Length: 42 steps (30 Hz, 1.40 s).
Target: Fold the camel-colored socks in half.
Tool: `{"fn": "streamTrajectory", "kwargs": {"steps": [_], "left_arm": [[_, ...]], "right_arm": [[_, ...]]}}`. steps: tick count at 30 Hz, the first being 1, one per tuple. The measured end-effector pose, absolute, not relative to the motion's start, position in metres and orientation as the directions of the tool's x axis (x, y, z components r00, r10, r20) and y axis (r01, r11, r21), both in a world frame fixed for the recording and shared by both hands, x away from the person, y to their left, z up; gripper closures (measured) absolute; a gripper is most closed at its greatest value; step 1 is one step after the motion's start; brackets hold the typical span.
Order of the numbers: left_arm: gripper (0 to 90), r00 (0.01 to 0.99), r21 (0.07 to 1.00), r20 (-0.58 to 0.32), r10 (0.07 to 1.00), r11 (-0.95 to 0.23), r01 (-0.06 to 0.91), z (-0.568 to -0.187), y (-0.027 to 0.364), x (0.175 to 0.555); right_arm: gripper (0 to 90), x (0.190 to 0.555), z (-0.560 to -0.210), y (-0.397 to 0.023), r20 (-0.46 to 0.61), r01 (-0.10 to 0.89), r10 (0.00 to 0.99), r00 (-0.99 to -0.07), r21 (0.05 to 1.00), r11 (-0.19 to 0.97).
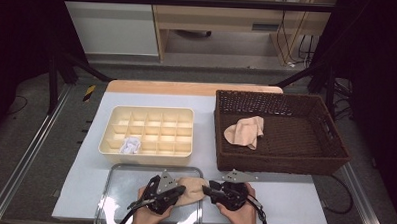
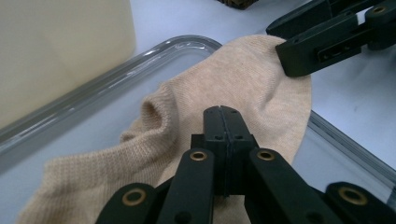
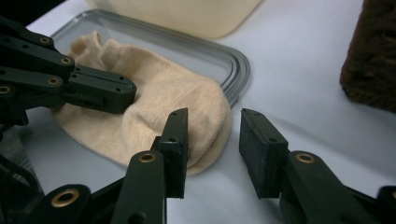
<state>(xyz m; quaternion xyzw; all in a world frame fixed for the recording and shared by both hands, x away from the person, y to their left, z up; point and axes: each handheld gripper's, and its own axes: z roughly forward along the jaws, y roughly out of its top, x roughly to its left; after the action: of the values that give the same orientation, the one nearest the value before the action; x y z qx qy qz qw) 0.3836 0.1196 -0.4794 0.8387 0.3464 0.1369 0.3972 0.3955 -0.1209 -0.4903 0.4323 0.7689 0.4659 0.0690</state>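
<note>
**Sock on tray, L clamped, R apart**

Sock [image 1: 193,189] lies over tray [image 1: 118,189] right rim, toe end spilling onto mat. L gripper [image 2: 225,122] jaws together, pinching sock fabric mid-tray. R gripper [image 3: 214,140] jaws apart at sock's toe, just off tray rim, nothing pressed.

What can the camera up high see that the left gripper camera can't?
The high view alone takes in the brown basket with a second beige sock inside, the cream divider box with its white item, and the person's hands.

The left gripper view alone gives the close-up: the left gripper, shut, pinching the knit.

Both share the beige sock on the metal tray, and the right gripper.
</note>
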Motion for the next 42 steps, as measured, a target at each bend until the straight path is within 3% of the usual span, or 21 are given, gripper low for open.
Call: {"fn": "streamTrajectory", "kwargs": {"steps": [3, 10, 18, 33, 42], "left_arm": [[89.1, 0.721, 0.763, -0.043, 0.692, -0.442, 0.471, -0.480, 0.119, 0.383], [89.1, 0.718, 0.765, -0.038, 0.695, -0.442, 0.468, -0.481, 0.119, 0.382], [89.1, 0.714, 0.760, -0.051, 0.698, -0.437, 0.481, -0.480, 0.119, 0.383], [89.1, 0.714, 0.755, -0.056, 0.698, -0.438, 0.488, -0.478, 0.118, 0.384], [87.5, 0.695, 0.797, -0.087, 0.714, -0.369, 0.479, -0.456, 0.152, 0.376]], "right_arm": [[67.6, 0.395, -0.494, -0.120, 0.302, 0.612, 0.729, -0.615, 0.766, 0.199], [86.4, 0.395, -0.497, -0.121, 0.361, 0.639, 0.704, -0.612, 0.750, 0.171], [87.6, 0.393, -0.475, -0.123, 0.374, 0.604, 0.667, -0.644, 0.784, 0.143], [87.7, 0.388, -0.452, -0.096, 0.352, 0.539, 0.573, -0.740, 0.821, 0.191], [87.6, 0.390, -0.450, -0.101, 0.347, 0.546, 0.593, -0.727, 0.815, 0.193]]}}
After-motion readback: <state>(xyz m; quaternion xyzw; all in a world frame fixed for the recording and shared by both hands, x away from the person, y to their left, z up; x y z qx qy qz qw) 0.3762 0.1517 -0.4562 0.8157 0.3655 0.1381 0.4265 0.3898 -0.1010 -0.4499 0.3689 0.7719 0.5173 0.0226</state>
